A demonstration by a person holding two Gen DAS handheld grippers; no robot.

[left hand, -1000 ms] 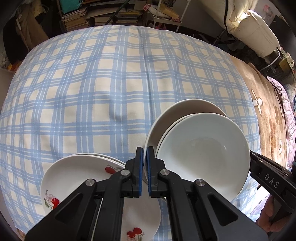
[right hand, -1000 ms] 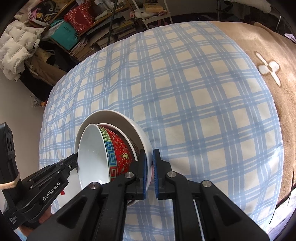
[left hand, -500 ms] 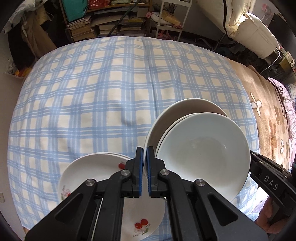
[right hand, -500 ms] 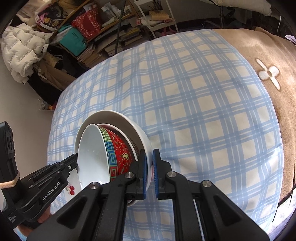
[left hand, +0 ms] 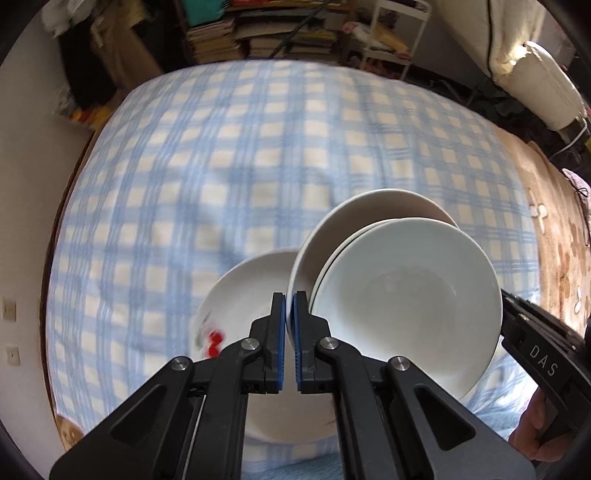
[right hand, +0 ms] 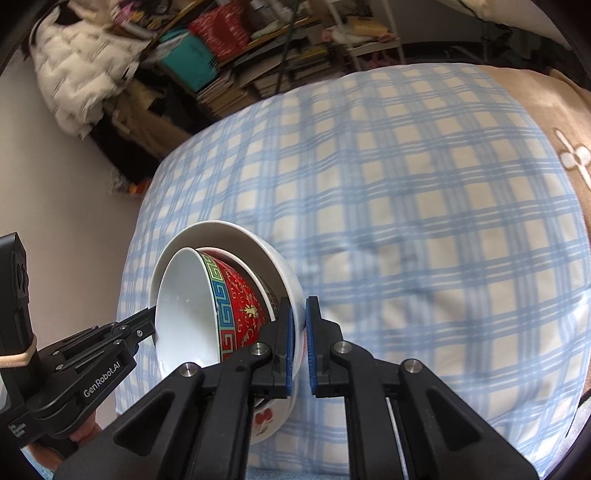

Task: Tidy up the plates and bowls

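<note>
Blue-and-cream checked cloth [left hand: 221, 166] over a wide soft surface, with a brown blanket [left hand: 554, 240] along its right edge. Behind it, crowded shelves of books and papers [left hand: 258, 33]; off to the far left in the right wrist view, a white padded jacket [right hand: 74, 74].

Nested bowls at the middle of both views, gripped from two opposite sides:
- outer white bowl [left hand: 351, 221], the widest, rim tilted toward the left wrist camera
- a second white rim just inside it, only an edge showing
- red-patterned bowl [right hand: 240, 295] innermost, with a green-and-blue key band under the rim and a plain white inside

Left gripper [left hand: 289, 306]: blue pads almost together, pinched on the thin rim of the outer white bowl at its left edge. Seen from the right wrist camera as a black arm reaching in from the lower left, tips at the rim of the nest.

Right gripper [right hand: 299, 314]: pads a little way apart, clamped on the wall of the outer white bowl, one pad inside and one outside. Seen from the left wrist camera as a black arm at the far right rim, with part of a hand [left hand: 532, 432] below it.

Cherry plate [left hand: 243, 295] flat on the cloth under and just left of the nest, partly hidden by it and by the left gripper, red cherries blurred near its left rim.
</note>
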